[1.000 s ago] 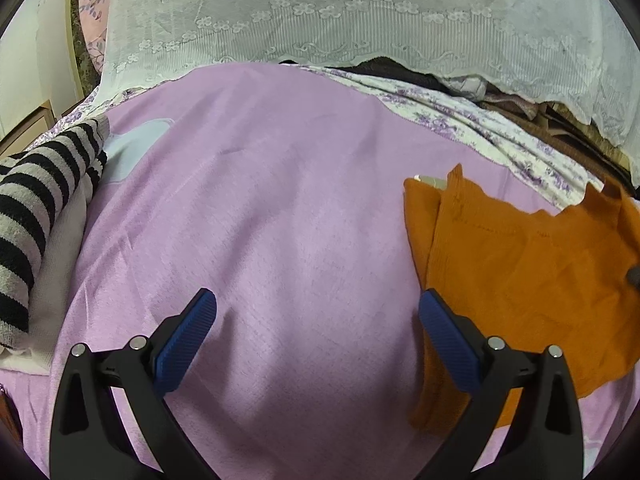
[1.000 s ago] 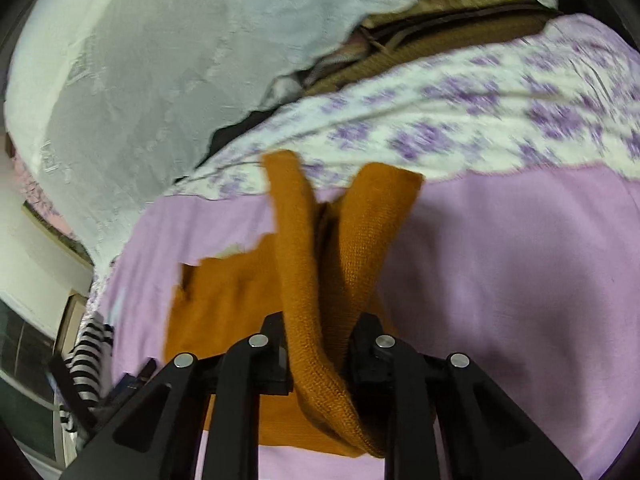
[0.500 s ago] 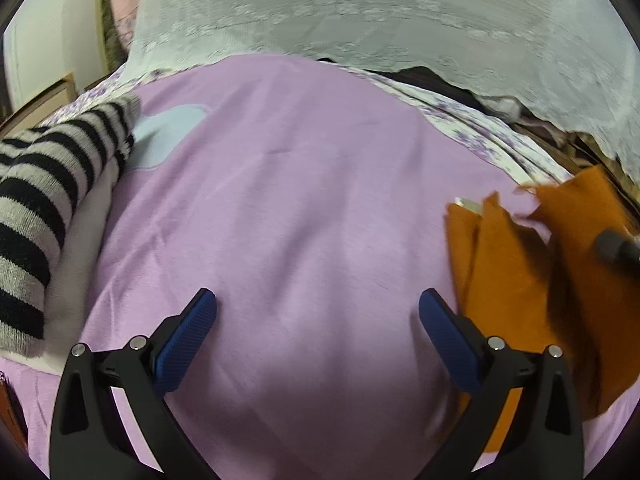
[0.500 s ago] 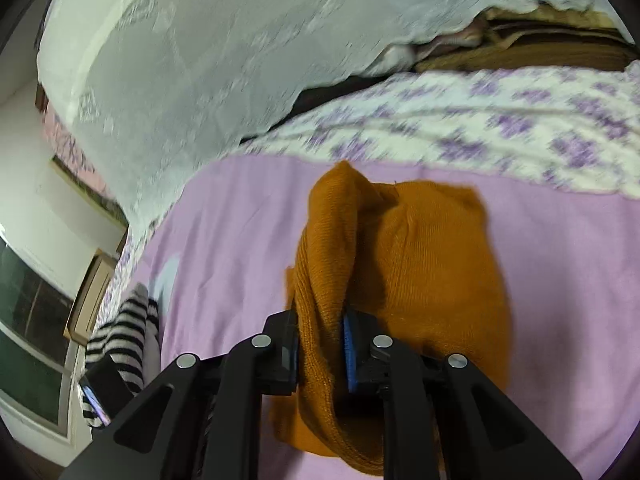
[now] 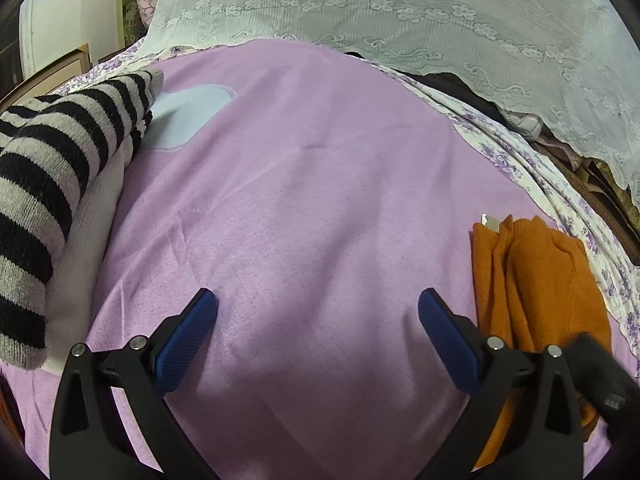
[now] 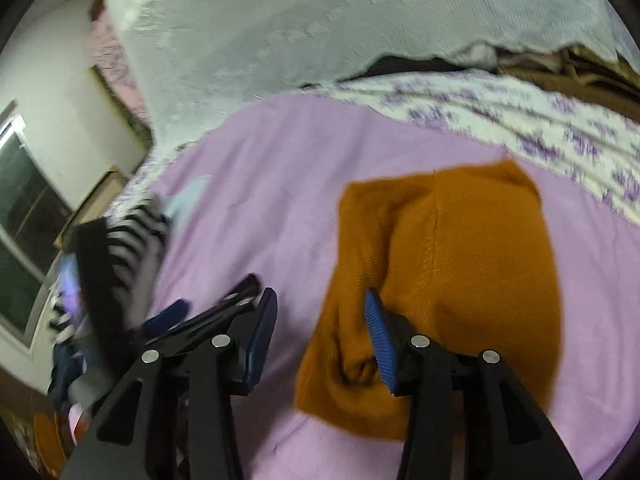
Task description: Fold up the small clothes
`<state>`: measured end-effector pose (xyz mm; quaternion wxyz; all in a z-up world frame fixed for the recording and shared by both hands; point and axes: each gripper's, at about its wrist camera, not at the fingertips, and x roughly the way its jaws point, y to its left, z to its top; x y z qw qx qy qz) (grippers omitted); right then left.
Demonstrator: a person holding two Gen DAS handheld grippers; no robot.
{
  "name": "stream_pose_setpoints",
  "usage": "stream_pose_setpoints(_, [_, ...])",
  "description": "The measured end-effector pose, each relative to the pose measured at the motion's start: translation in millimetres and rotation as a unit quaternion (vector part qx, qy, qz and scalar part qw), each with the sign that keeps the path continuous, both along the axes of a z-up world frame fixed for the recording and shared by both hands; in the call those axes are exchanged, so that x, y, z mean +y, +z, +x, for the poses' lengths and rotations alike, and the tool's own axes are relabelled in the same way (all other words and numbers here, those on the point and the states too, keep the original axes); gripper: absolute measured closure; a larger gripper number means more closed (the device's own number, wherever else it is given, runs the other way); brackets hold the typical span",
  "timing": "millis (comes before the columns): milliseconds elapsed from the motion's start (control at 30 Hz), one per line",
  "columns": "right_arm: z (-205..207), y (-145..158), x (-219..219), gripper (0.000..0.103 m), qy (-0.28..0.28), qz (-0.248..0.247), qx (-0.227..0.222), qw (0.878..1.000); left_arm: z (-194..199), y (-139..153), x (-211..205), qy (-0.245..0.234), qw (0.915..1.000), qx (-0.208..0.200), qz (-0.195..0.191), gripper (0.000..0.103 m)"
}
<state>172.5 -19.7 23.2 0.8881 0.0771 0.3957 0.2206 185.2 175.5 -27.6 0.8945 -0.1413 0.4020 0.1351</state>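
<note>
An orange knit garment (image 6: 460, 256) lies folded over on the purple sheet (image 6: 280, 184). My right gripper (image 6: 320, 322) hovers at its near left edge with its jaws opening. A fold of the orange cloth still sits loosely between them, and the pads do not press on it. In the left wrist view the same garment (image 5: 540, 280) is at the right, beside my left gripper (image 5: 318, 316), which is open over bare purple sheet (image 5: 300, 184) with nothing between its fingers. Its blurred black frame (image 6: 176, 316) also shows to the left in the right wrist view.
A black-and-white striped knit (image 5: 48, 184) lies on a white garment (image 5: 84, 248) at the left, next to a pale blue patch (image 5: 184, 116). A lace-covered pile (image 5: 400, 12) and a floral sheet (image 5: 540, 176) border the far side. A window (image 6: 20, 208) is far left.
The right gripper swung the lifted orange cloth over onto the rest of the garment and let go as its jaws parted. The left gripper slid slightly sideways, still open.
</note>
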Motion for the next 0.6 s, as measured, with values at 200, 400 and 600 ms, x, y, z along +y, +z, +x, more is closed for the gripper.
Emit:
stream_pose_setpoints(200, [-31.8, 22.7, -42.6, 0.046, -0.070, -0.039, -0.098, 0.992, -2.0, 2.3, -1.5, -0.001, 1.0000, -0.007, 0.000, 0.005])
stream_pose_setpoints(400, [-25.3, -22.8, -21.5, 0.065, -0.053, -0.116, -0.056, 0.990, -10.5, 13.6, -5.9, -0.008, 0.9993, -0.036, 0.004, 0.005])
stream_pose_setpoints(600, [-31.2, -52.5, 25.9, 0.067, 0.007, -0.222, -0.071, 0.972, -13.0, 20.1, -18.3, -0.023, 0.9982, -0.052, 0.021, 0.005])
